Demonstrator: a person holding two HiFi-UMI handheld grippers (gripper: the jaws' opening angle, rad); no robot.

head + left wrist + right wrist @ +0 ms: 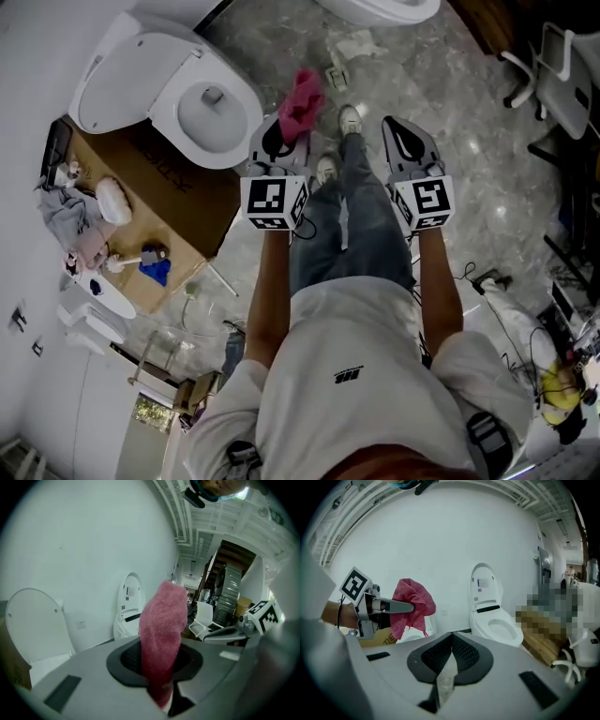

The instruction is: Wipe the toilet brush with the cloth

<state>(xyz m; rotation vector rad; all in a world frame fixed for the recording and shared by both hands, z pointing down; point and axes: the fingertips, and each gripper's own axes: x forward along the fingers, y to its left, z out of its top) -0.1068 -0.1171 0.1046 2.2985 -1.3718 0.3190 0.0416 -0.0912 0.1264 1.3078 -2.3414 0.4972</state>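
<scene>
The person is standing with both arms stretched forward and down, each hand carrying a gripper with its marker cube (pixel 274 202) facing up. The left gripper (pixel 279 141) is clamping down on the pink cloth (pixel 302 98). In the left gripper view the cloth is filling the gap between the jaws and standing up past their tips in a rumpled bunch. Just beside it, the right gripper (pixel 449 654) is keeping its jaws pressed together. Only a thin pale sliver is showing along the seam, and I cannot tell what that sliver is.

Below the grippers, the person's shoes (pixel 350 119) are resting on the grey marbled floor (pixel 469 122). To the left of the feet, a white toilet (pixel 239 103) is sitting with its lid raised toward the white wall. A flattened piece of cardboard (pixel 178 197) is lying against the toilet's near side, carrying small white items and a blue item (pixel 155 270) at its far left end. Which of those white items is the toilet brush, I cannot tell; they are lying well apart from both grippers.

Farther off, in the right gripper view, a second toilet (pixel 490 613) is standing against the wall with its lid up.
</scene>
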